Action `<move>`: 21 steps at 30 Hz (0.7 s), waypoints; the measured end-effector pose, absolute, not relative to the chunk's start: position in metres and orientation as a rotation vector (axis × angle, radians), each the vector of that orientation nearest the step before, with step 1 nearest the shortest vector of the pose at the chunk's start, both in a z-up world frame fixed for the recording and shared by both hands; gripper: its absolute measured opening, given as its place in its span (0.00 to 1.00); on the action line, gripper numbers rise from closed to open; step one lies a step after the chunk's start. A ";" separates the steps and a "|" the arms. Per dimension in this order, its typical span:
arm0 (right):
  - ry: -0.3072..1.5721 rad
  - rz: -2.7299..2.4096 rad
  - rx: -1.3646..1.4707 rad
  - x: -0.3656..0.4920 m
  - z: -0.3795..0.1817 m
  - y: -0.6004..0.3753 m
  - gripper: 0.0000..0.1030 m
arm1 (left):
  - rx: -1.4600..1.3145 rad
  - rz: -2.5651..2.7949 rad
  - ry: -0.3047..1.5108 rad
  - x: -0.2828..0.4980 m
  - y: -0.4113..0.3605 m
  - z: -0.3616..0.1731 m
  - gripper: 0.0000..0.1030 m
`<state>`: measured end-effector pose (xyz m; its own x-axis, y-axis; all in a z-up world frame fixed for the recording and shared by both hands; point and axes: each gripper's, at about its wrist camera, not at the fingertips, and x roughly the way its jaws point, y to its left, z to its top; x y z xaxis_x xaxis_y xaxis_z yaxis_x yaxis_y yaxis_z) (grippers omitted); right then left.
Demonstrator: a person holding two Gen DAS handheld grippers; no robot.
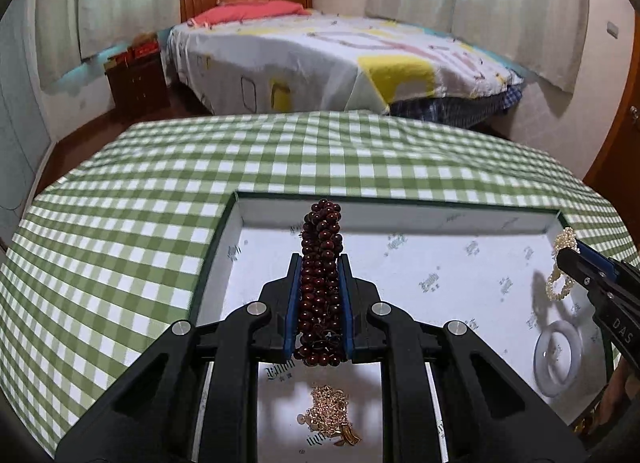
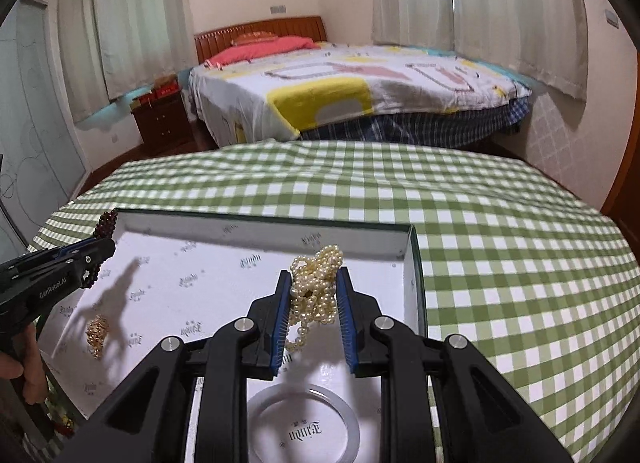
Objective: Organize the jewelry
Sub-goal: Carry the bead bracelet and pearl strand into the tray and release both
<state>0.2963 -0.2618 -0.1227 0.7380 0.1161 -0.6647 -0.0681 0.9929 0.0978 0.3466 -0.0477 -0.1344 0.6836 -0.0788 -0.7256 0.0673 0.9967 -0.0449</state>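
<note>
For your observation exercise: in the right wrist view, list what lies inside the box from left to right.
Dark bead string held in the left tool → gold chain → white ring → pearl strand held in the right tool.

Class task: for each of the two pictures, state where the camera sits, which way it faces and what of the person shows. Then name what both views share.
Left wrist: on the left claw, facing forward and down over the box; shut on the dark bead bracelet.
Right wrist: on the right claw, same heading; shut on the pearl strand; a hand shows at the left edge.
Shared: box, gold chain, white bangle, checked cloth, bed.
</note>
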 end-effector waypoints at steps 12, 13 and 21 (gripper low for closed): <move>0.823 0.076 0.055 0.305 -0.127 -0.262 0.51 | 0.014 -0.087 0.896 0.354 -0.053 -0.146 0.41; 0.820 0.075 0.051 0.305 -0.127 -0.261 0.51 | 0.022 -0.087 0.890 0.353 -0.054 -0.145 0.43; 0.758 0.077 0.053 0.296 -0.120 -0.263 0.51 | 0.034 -0.102 0.819 0.344 -0.057 -0.135 0.55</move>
